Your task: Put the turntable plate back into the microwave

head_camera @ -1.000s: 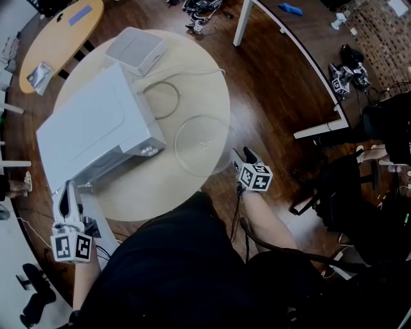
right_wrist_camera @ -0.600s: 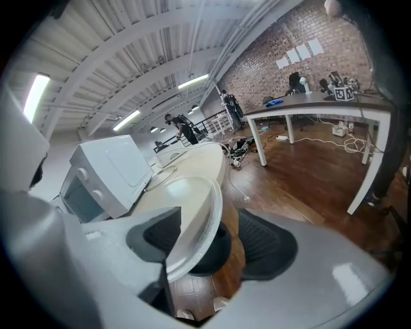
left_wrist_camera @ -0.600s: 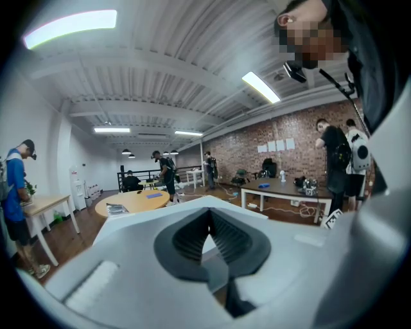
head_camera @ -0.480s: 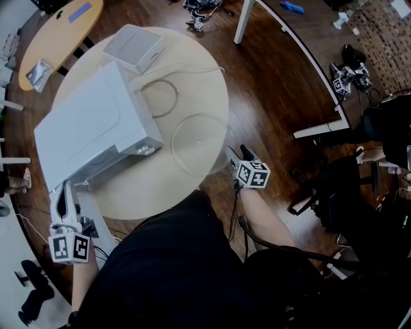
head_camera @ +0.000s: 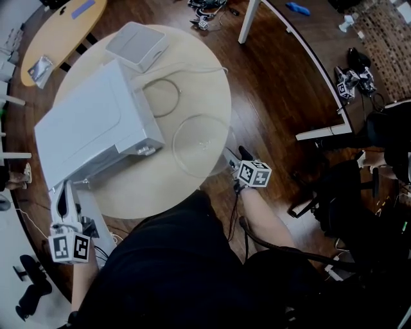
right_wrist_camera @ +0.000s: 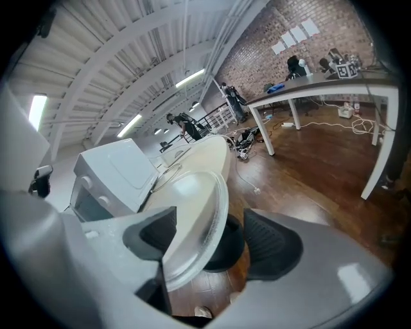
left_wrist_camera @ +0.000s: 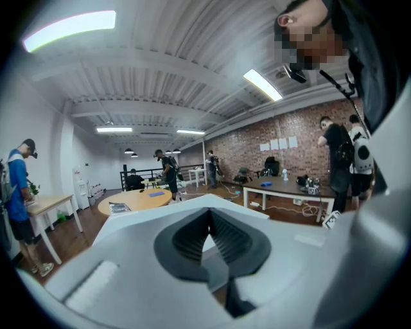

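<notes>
The clear glass turntable plate [head_camera: 199, 142] lies flat on the round beige table [head_camera: 160, 186], its right rim reaching past the table edge. My right gripper [head_camera: 236, 157] sits at that rim. In the right gripper view the plate [right_wrist_camera: 192, 218] passes between the jaws of the right gripper [right_wrist_camera: 210, 222], which have just been opening; the pads stand clear of the glass. The white microwave [head_camera: 90, 128] stands at the table's left, its door [head_camera: 99, 215] swung out. My left gripper [head_camera: 64, 193] is at the microwave's front left corner, the left gripper's [left_wrist_camera: 207, 215] pads meeting at the tips.
A flat grey box [head_camera: 136, 46] and a looped cable [head_camera: 164, 99] lie behind the microwave. Beyond are an oval wooden table [head_camera: 61, 29], white desk legs [head_camera: 247, 19] and a black chair [head_camera: 334, 186]. The microwave [right_wrist_camera: 119, 170] shows its knobs and dark cavity.
</notes>
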Tool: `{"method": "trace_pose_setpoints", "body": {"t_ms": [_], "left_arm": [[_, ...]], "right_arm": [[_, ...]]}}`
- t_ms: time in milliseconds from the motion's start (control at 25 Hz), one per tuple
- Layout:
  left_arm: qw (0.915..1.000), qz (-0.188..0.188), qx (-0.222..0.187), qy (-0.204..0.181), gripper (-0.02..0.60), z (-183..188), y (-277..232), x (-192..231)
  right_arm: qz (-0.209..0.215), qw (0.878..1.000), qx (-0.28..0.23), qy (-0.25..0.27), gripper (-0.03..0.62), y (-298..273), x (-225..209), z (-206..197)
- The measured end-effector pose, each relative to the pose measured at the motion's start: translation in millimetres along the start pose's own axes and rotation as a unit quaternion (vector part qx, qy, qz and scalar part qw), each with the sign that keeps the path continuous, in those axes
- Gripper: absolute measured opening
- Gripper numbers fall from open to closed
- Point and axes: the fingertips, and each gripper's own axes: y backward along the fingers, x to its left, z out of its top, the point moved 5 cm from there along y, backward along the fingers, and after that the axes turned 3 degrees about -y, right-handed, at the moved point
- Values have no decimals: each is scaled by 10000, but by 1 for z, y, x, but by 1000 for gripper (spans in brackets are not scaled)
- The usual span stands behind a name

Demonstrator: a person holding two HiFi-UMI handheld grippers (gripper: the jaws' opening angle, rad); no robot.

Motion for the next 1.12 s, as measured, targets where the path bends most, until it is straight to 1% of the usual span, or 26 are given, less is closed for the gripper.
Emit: {"method": "trace_pose_setpoints", "body": {"t_ms": [360, 640, 1120], "left_arm": [[9999, 84, 78, -52, 6, 1, 2, -5], [9997, 162, 137, -89, 6, 2, 5, -7], [9995, 224, 229, -82, 6, -1, 11, -15]], "right_arm": [[249, 9990, 159, -348, 322, -13, -3, -5], [517, 9971, 312, -460, 322, -27, 2, -7], [659, 9941, 477, -724, 321, -42, 5, -13]]}}
